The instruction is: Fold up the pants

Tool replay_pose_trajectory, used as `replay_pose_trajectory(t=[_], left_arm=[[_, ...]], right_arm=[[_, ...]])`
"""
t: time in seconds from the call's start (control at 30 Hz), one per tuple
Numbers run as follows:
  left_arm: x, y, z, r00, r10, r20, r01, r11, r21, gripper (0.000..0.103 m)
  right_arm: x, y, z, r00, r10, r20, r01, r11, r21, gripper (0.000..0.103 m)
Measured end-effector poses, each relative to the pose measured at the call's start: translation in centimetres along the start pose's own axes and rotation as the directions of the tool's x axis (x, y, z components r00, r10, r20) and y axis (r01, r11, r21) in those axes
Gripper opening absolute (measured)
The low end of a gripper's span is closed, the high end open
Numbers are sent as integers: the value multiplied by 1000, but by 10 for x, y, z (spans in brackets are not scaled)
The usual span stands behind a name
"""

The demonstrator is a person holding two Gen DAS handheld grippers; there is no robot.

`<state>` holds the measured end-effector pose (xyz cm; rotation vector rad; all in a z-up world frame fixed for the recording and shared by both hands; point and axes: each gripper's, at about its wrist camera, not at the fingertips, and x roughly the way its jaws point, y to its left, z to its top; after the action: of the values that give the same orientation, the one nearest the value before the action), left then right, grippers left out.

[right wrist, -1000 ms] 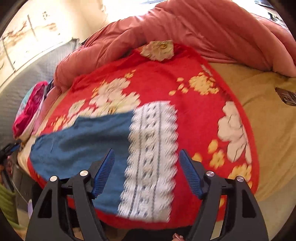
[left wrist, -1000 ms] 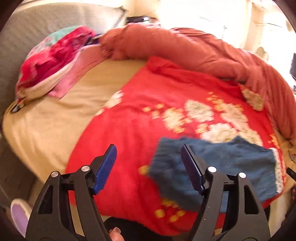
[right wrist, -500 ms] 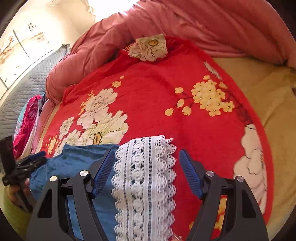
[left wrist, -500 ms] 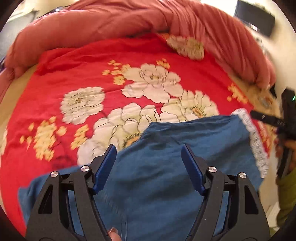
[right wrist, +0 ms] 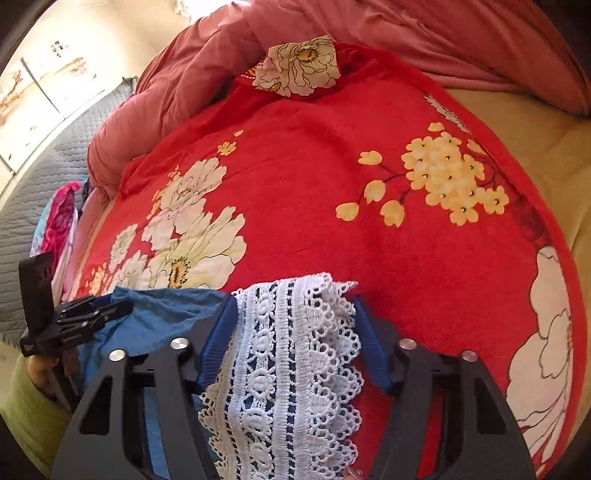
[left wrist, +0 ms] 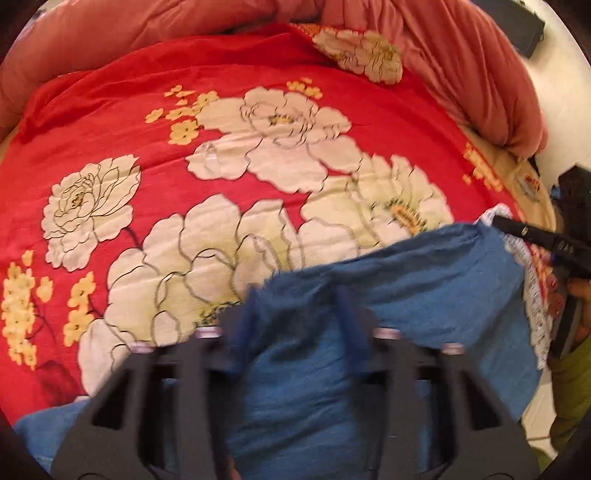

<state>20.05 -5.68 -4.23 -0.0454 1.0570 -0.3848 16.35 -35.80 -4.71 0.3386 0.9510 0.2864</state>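
In the left wrist view, my left gripper (left wrist: 295,317) is straddling the blue pants (left wrist: 424,280), jaws apart, on the red floral blanket (left wrist: 110,110). In the right wrist view, my right gripper (right wrist: 295,332) is bracketing their white lace hem (right wrist: 291,354), jaws apart, beside that blanket's near edge.

- We see the bed (right wrist: 524,122), its tan sheet bare to the right of the right jaws.
- Ahead of both jaws lies a red floral blanket (left wrist: 258,110).
- Beyond that a pink duvet (right wrist: 369,22) is bunched.
- On the blanket, between the jaws, lie blue pants (left wrist: 424,266) with a white lace hem (right wrist: 291,350).
- Far left of the right jaws sits bright clothing (right wrist: 59,218).
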Motion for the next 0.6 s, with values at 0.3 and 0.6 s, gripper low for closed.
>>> replay_pose_trajectory(t=[0.3,0.6], left_arm=[[-23,1,-1,990,34,139,-28,999,-44,3],[-6,4,1,984,130,124,-125,991,-54,8]], right_arm=[[-28,9,-11,988,121,95,-116,992,-51,21],[-3,20,23,996,-24,90,43,976,-212,21]])
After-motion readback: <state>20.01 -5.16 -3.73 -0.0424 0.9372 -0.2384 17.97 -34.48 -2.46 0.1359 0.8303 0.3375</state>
